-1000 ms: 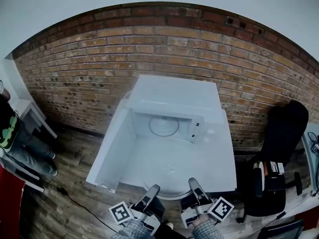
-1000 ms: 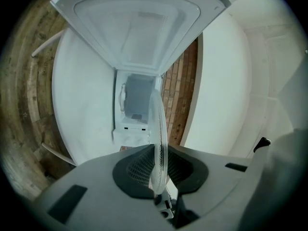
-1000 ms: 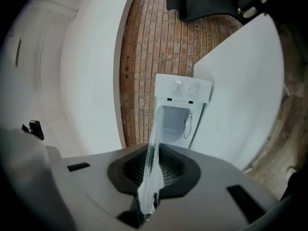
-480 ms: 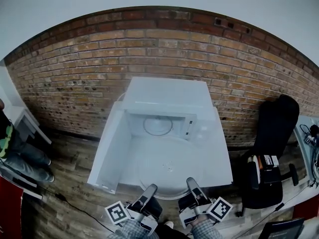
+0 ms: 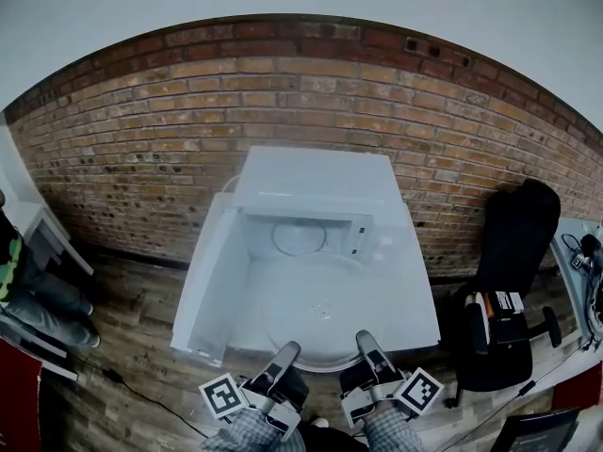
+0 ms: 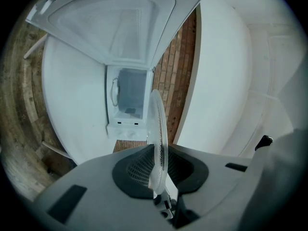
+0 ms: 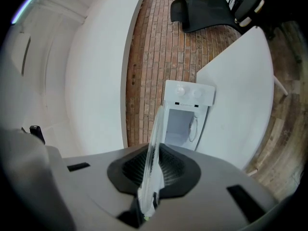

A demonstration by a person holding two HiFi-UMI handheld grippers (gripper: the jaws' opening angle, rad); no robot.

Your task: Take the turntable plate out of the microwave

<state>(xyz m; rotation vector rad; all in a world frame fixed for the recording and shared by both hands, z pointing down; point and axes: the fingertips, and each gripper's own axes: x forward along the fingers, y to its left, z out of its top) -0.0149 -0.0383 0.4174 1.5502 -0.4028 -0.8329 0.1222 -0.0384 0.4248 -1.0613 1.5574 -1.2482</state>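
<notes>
Person [image 5: 38, 295] cut by left edge, turntable plate [image 5: 320, 320] faint against white table [image 5: 412, 299], sleeves [image 5: 247, 433] cropped below.

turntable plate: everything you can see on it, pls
The plate is a round disc of clear glass with a small mark at its centre. It is out of the microwave, held about level over the white table in front of the open cavity. The left gripper and right gripper each clamp its near rim, with pads on both faces. Nothing else visibly touches it. No cracks show.
</notes>
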